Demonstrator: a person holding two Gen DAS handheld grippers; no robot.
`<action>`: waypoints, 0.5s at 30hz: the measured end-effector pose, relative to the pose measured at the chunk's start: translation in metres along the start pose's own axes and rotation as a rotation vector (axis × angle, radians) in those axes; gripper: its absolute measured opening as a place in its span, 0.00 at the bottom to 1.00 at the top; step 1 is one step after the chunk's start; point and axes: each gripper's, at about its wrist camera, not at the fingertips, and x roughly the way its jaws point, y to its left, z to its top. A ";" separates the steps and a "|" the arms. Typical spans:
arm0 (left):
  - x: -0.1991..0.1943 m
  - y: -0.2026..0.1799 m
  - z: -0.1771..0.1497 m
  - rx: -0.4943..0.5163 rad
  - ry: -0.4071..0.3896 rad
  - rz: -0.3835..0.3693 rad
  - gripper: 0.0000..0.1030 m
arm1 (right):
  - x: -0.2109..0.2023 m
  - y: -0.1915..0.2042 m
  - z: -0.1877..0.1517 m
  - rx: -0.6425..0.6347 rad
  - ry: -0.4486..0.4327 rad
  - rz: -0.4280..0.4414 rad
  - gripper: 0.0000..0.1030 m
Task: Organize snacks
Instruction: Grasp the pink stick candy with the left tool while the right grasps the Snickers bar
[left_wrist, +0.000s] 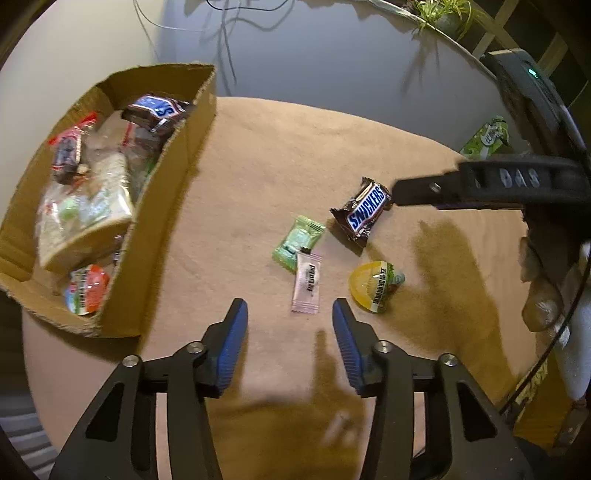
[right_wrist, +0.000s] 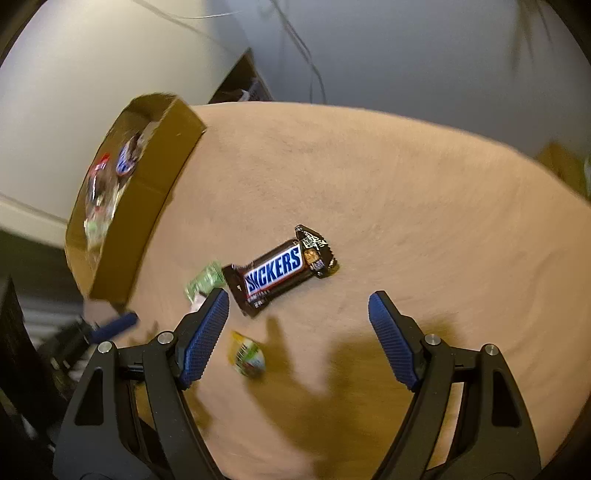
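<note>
Snack sorting is judged partly done: four pieces are counted loose on the tan cloth-covered table (left_wrist: 258, 155), and a larger lot is already held in the cardboard box (left_wrist: 195, 122) at the table's left side. Loose stock: one Snickers bar (left_wrist: 364, 211); one green wrapped candy (left_wrist: 297, 243), touching and partly overlapped by one pink sachet (left_wrist: 307, 282); one yellow jelly cup (left_wrist: 375, 286), just beside the sachet and near the Snickers. Box contents, as far as can be made out: a second Snickers bar (left_wrist: 157, 110) propped against the far wall, a red-trimmed dark wrapper (left_wrist: 68, 155), clear bags with pale and green pieces (left_wrist: 85, 206), and a red-and-green jelly cup (left_wrist: 88, 290) at the near end; deeper layers cannot be told. A green packet (left_wrist: 485, 138) is noted at the table's far right edge, apart from the group. The left gripper (left_wrist: 290, 314) is held above the pink sachet, jaws moderately apart and empty. The right gripper (right_wrist: 298, 306) is poised over the loose Snickers, jaws wide and empty.
</note>
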 end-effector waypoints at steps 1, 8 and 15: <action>0.002 0.000 0.001 0.001 0.003 -0.005 0.41 | 0.005 -0.002 0.003 0.034 0.011 0.019 0.78; 0.013 -0.004 0.005 0.005 0.020 -0.023 0.40 | 0.026 -0.009 0.015 0.174 0.049 0.051 0.72; 0.024 -0.008 0.010 0.027 0.035 -0.020 0.40 | 0.044 0.000 0.027 0.197 0.084 0.023 0.70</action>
